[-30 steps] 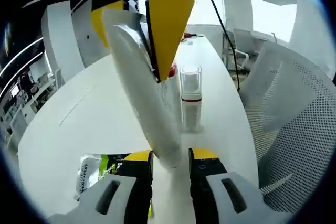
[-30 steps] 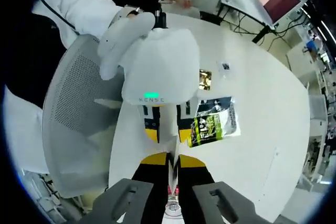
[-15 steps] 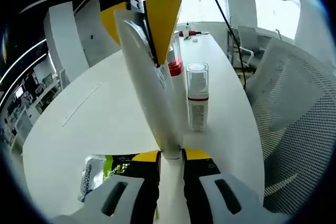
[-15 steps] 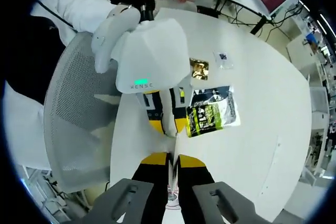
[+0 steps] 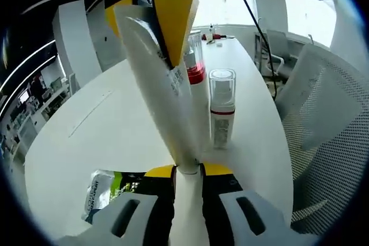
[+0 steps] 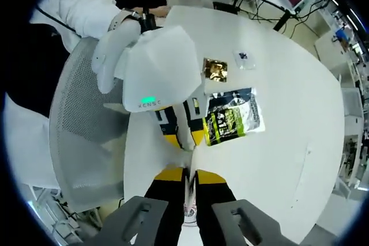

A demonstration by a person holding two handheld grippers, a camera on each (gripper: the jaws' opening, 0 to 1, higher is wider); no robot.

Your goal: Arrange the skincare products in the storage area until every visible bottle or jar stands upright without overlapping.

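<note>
A: Where's the tube?

B: The white squeeze tube point(image 5: 164, 93) is held between both tools above the round white table point(image 5: 104, 125). In the left gripper view the left gripper point(image 5: 187, 171) has its jaws pressed onto the tube's narrow cap end, right at the tips. The tube slants up and away from there.

A: And the far end?

B: The right gripper point(image 5: 167, 24), yellow-tipped, comes in from the top and pinches the flat crimped end. In the right gripper view its own jaws point(image 6: 189, 172) are nearly together on that thin edge, with the tube point(image 6: 183, 128) running toward the other tool.

A: The rest of the products?

B: A clear-capped pump bottle point(image 5: 222, 108) with a red band stands upright just right of the tube. A red-collared bottle point(image 5: 194, 61) stands upright behind it, partly hidden by the tube. Neither touches a gripper.

A: Other items?

B: A green and black sachet point(image 6: 230, 122) lies flat beside the left gripper. A gold packet point(image 6: 216, 70) and a small clear packet point(image 6: 242, 59) lie farther off. A mesh chair point(image 6: 86, 136) sits at the table's edge
</note>
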